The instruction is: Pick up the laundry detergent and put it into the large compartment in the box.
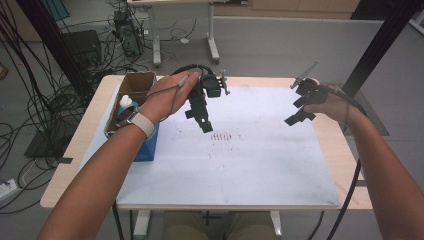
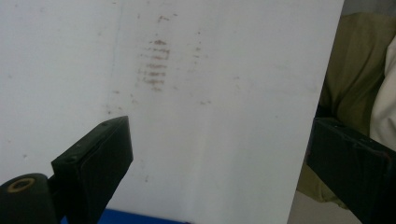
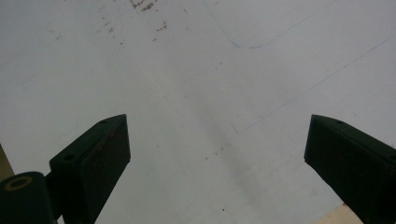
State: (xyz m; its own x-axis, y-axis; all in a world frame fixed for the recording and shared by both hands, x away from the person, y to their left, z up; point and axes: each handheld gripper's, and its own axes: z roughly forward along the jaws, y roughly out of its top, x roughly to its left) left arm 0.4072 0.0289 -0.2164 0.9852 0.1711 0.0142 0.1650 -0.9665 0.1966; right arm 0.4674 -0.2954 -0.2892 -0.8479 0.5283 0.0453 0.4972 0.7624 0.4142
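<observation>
Both grippers empty, jaws apart: left gripper point(image 1: 204, 122) over stained white mat point(image 1: 260, 165), right gripper point(image 1: 299, 116) hovering. Likely pre-grasp; next: reach cardboard box point(image 1: 131, 92) items.

No text, label, brand, number or sign can be read anywhere. The white board point(image 1: 260, 160) on the tabletop bears only brownish smudges point(image 2: 154, 63) and faint pen lines point(image 3: 280, 102), none forming letters. The cardboard box point(image 1: 137, 82) and the bottle point(image 1: 126, 104) in it show no legible print.
</observation>
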